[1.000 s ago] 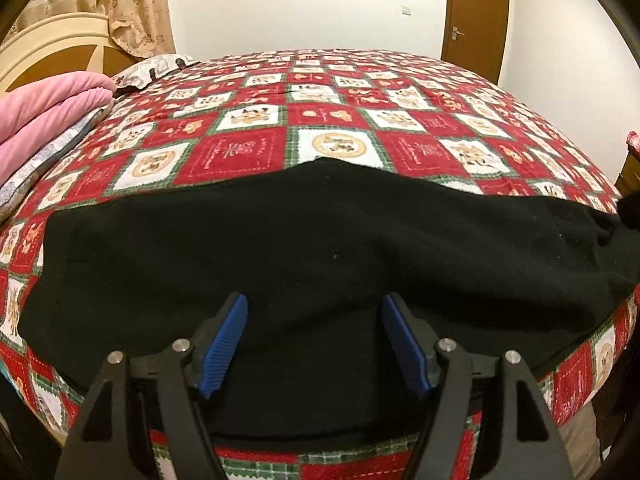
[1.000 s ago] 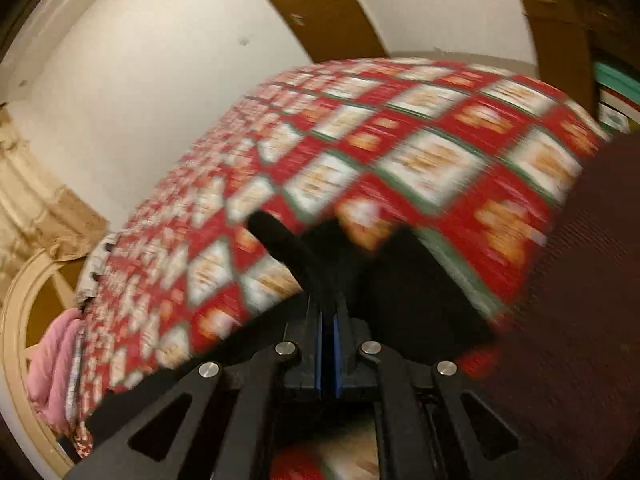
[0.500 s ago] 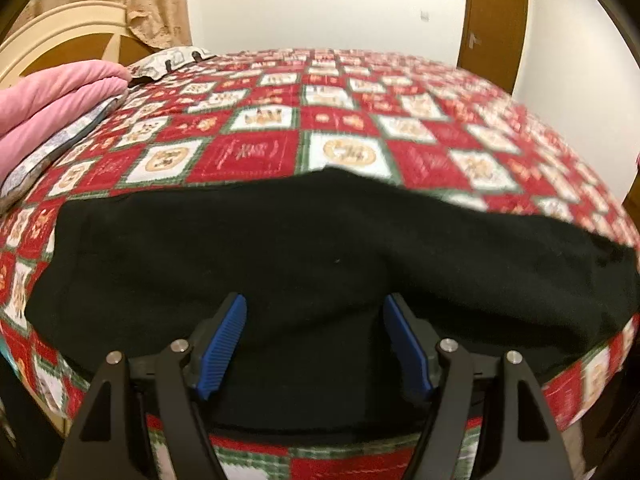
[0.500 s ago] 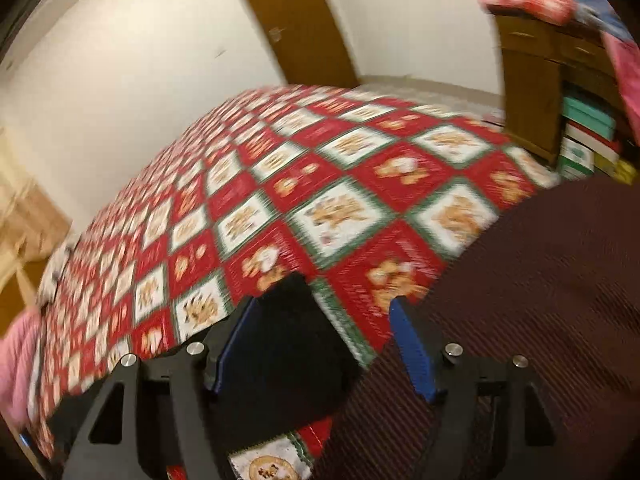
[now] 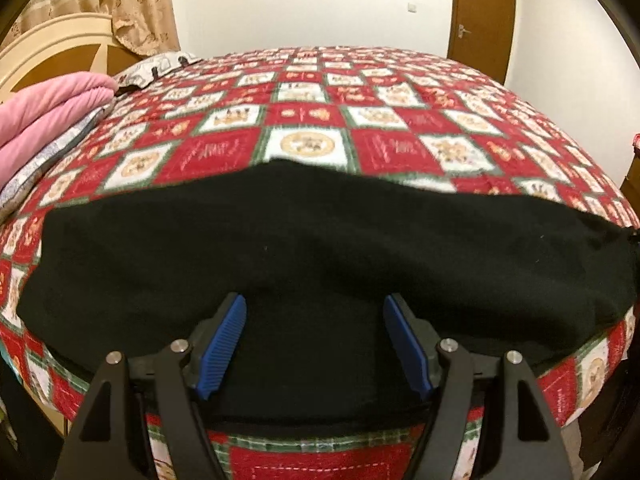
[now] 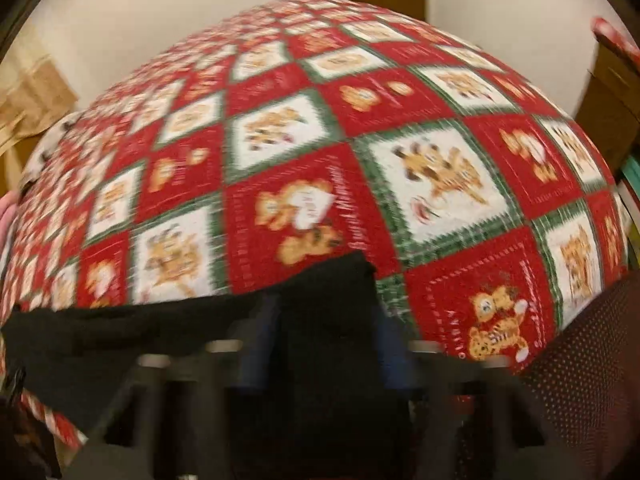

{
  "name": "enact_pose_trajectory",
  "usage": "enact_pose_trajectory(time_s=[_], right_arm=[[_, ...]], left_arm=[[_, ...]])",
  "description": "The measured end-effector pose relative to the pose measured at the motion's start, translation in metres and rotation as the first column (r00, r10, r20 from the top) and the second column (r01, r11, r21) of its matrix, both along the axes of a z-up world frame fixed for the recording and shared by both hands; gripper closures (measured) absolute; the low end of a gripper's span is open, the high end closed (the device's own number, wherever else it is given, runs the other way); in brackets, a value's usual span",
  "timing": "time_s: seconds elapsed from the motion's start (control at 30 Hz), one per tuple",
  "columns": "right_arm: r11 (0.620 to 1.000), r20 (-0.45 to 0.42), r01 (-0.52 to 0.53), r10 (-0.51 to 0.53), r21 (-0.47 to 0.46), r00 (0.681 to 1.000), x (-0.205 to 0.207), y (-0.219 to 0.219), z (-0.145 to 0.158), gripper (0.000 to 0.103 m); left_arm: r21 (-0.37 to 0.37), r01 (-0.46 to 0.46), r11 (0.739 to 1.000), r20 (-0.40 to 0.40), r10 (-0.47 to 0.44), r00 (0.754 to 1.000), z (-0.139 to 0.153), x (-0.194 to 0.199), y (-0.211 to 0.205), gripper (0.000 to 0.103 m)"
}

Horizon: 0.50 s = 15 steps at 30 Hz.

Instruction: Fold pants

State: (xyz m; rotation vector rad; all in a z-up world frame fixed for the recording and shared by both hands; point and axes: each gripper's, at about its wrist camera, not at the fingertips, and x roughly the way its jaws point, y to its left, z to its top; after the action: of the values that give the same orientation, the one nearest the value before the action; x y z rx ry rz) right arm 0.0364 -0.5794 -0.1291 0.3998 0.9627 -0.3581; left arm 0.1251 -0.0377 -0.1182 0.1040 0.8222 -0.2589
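Black pants (image 5: 304,248) lie flat across the near edge of a bed with a red, white and green patchwork quilt (image 5: 304,120). My left gripper (image 5: 314,320) is open, its blue pads (image 5: 222,340) spread above the middle of the pants, holding nothing. In the blurred right wrist view the end of the pants (image 6: 328,320) lies on the quilt (image 6: 360,140) between my right gripper's (image 6: 324,344) open fingers, which are not closed on it.
Pink folded bedding (image 5: 48,116) and a cream headboard (image 5: 52,48) are at the far left. A brown door (image 5: 480,20) stands in the white wall behind the bed. A dark red mesh surface (image 6: 580,380) and wooden furniture (image 6: 608,100) are at the right.
My right gripper opened and let go of the pants' end, which now lies flat on the quilt. The left gripper stayed open over the pants and barely shifted.
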Motion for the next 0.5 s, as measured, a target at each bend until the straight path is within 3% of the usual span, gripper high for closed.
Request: enact_pose_trajectory(time_s=[0.17,0.3,0.33,0.4,0.43,0.5], right_arm=[[0.988,0.112,0.111,-0.1,-0.105,0.989,-0.017,-0.009,0.026,0.092],[0.987,0.025,0.149,-0.148,-0.053,0.989,-0.002,-0.026,-0.004,0.092],[0.987,0.039,0.155,-0.153,-0.043,0.987,-0.003,-0.028,-0.003,0.09],[0.989,0.069,0.147,-0.144,-0.035,0.987,-0.006,-0.028,0.004,0.069],[0.988,0.067,0.147,-0.143,-0.049,0.987,-0.008,-0.026,0.007,0.051],[0.974,0.092,0.2,-0.19,-0.109,0.977,-0.02,-0.024,0.017,0.049]], left_arm=[[-0.004,-0.01,1.0,0.014,0.01,1.0,0.003,-0.004,0.0,0.026],[0.037,0.008,0.999,0.031,-0.009,0.999,0.0,-0.007,-0.005,0.023],[0.057,0.009,0.998,0.042,-0.011,0.999,-0.001,-0.008,-0.006,0.021],[0.062,0.008,0.998,0.047,-0.011,0.999,-0.001,-0.008,-0.004,0.015],[0.048,0.015,0.999,0.042,-0.017,0.999,-0.002,-0.009,0.0,0.015],[0.028,0.019,0.999,0.034,-0.02,0.999,0.0,-0.01,0.006,0.015]])
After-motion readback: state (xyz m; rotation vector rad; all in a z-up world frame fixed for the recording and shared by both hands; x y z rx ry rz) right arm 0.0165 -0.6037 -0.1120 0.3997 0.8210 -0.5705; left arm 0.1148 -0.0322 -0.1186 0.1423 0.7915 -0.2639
